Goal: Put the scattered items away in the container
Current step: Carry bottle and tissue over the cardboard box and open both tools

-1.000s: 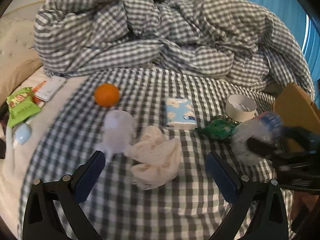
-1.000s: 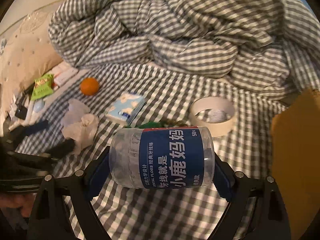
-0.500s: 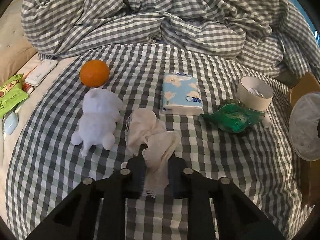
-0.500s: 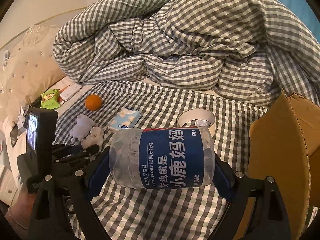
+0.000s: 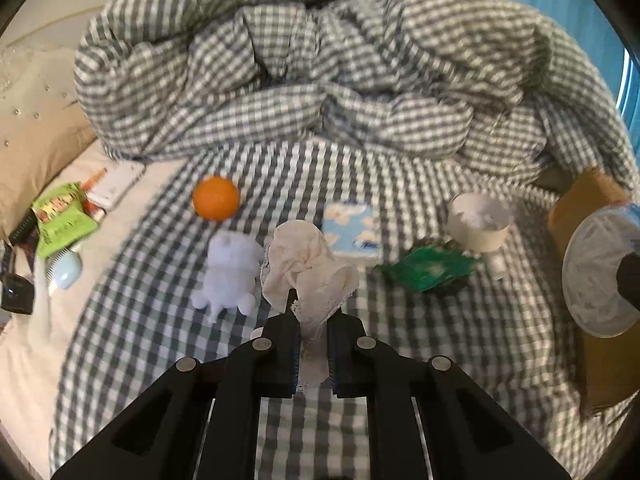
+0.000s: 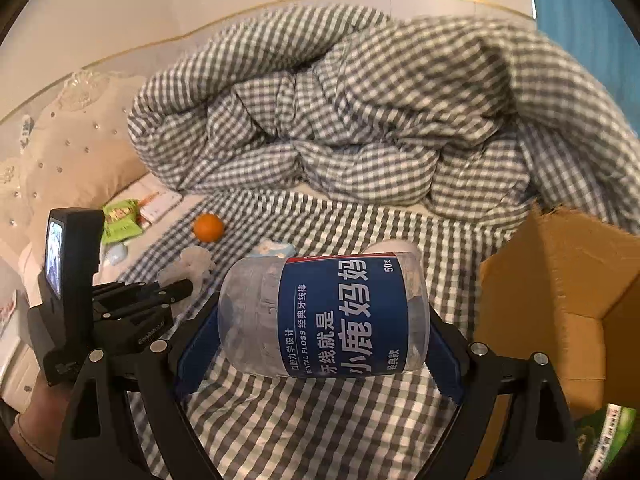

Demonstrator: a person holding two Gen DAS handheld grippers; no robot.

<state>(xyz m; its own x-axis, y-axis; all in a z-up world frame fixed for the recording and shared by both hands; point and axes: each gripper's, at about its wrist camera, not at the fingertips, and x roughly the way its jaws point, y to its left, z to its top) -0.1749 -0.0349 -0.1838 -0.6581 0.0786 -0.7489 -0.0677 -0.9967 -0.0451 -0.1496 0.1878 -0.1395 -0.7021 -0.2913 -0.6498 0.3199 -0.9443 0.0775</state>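
Right wrist: cardboard box (image 6: 560, 292) beside floss jar (image 6: 324, 316).

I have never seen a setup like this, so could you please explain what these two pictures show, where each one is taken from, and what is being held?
There is no robot here: a person carries a hand-held gripping tool in each hand, and each tool has a wide-angle camera looking along its two fingers.

The left-hand camera shows the left tool, whose jaws have just been closing and are now shut on a cream cloth. The right-hand camera shows the right tool clamping a clear jar with a blue label.

Both look over a bed with a checked sheet. Lying on it are an orange, a white toy animal, a tissue pack, a green wrapper and a roll of tape. The cardboard box stands on the right.
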